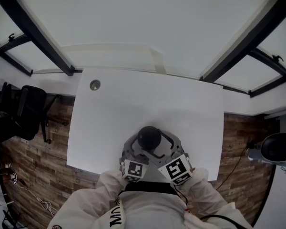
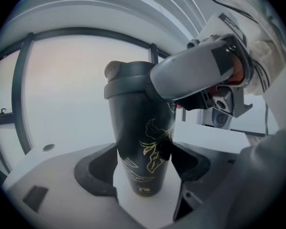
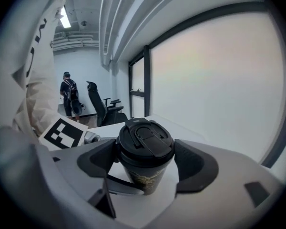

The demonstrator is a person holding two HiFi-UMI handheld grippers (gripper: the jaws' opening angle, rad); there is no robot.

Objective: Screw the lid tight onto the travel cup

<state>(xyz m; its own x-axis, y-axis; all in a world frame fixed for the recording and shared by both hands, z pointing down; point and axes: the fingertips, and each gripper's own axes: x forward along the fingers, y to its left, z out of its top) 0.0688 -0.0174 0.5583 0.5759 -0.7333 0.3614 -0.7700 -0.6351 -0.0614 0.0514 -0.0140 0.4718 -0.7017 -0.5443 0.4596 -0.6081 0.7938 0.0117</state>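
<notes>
A black travel cup (image 2: 143,142) with gold line art stands upright on the white table (image 1: 133,104), close to its near edge. My left gripper (image 2: 143,162) is shut on the cup's lower body, one pad on each side. The black lid (image 3: 145,140), flip tab closed, sits on top of the cup. My right gripper (image 3: 145,152) is shut on the lid, its pads against the rim on both sides. In the head view the lid (image 1: 149,137) shows between both grippers. A right finger (image 2: 190,78) reaches across the lid in the left gripper view.
A round grommet (image 1: 95,85) is set in the table's far left corner. Black office chairs (image 1: 28,109) stand left of the table on the wood floor. A person (image 3: 69,99) stands far off beside a chair (image 3: 102,109).
</notes>
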